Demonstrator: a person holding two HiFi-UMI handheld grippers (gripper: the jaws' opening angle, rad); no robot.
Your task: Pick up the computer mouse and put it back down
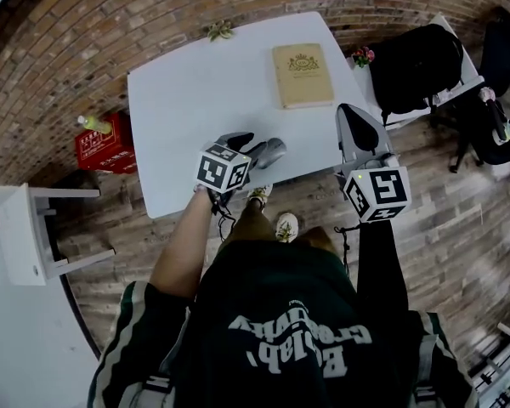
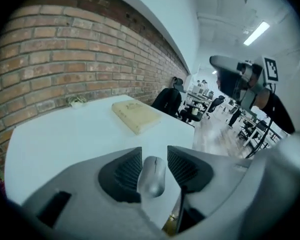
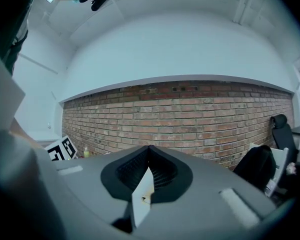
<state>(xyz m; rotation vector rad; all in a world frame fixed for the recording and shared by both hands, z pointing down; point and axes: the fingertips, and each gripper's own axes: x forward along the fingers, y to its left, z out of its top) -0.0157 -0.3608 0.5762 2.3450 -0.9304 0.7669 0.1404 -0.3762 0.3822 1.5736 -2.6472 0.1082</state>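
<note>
Left tongs [image 2: 154, 156] open astride mouse [image 2: 153, 176], right tongs [image 3: 149, 150] closed, book [image 2: 136, 115] lying beyond

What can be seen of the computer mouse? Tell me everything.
The computer mouse is small, silver-grey, smooth and rounded, like matte plastic, with a thin dark seam along its top. It lies flat on the white table near the person's edge, lengthwise between the left gripper's open jaws. One pad sits close against its side; bare table shows beside the other.
</note>
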